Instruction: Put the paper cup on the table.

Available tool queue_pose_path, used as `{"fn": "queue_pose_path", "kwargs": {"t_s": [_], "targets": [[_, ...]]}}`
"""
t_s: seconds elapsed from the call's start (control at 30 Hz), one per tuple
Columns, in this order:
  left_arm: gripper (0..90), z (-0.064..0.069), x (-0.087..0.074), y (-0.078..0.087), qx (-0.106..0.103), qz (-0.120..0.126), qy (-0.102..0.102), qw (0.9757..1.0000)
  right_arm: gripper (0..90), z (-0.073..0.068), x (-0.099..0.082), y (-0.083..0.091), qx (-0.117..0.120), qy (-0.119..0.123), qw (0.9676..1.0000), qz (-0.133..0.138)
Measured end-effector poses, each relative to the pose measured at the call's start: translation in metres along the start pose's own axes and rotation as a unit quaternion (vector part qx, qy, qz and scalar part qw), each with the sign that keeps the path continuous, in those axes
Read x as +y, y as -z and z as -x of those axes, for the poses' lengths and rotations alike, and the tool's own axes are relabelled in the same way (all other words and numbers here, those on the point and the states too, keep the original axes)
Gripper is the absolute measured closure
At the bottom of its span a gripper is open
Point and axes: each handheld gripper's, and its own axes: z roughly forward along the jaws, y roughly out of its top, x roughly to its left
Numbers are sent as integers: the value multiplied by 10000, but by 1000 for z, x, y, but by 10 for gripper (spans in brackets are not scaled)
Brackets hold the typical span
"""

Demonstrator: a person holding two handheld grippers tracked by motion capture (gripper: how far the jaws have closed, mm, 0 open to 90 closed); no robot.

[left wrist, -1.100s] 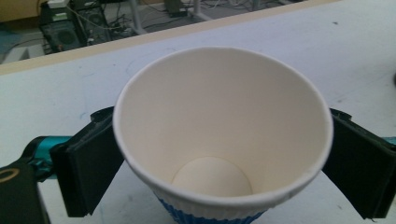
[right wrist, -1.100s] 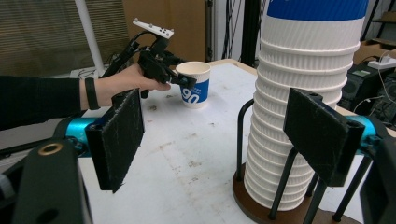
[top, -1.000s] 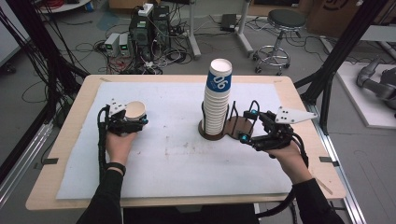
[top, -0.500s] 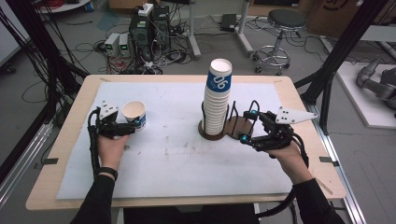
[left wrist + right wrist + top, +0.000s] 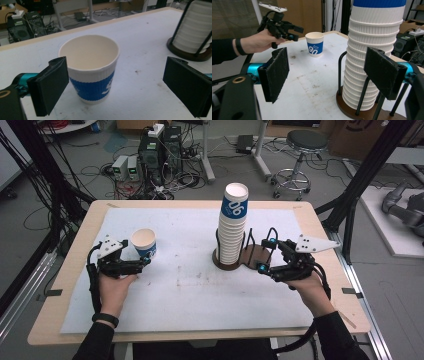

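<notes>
single paper cup (image 5: 144,243), white with a blue band bearing white figures that read "90" in the right gripper view, standing upright on the white table cover (image 5: 180,295) at the person's left, well apart from the cup stack (image 5: 233,227). left gripper (image 5: 143,263) just beside the cup, jaws wide apart and clear of its wall. right gripper (image 5: 266,255) jaws apart beside the wire-framed holder (image 5: 250,256); top cup's band reads "90".
</notes>
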Motion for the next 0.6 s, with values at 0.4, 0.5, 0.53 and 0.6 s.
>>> {"fn": "queue_pose_path", "kwargs": {"t_s": [0.4,0.5,0.53,0.6], "targets": [[65,51,31,18,-779,474,-631,9938,209,3,-1,5,-117,-29,9999,-7],[65,63,37,19,-1020,498,-665,9913,209,3,-1,4,-120,-16,9999,-29],[69,66,38,19,-1101,513,-650,9905,209,3,-1,3,-125,1,9999,-41],[70,73,40,18,-1297,524,-622,9882,209,3,-1,1,-96,12,9999,-77]]}}
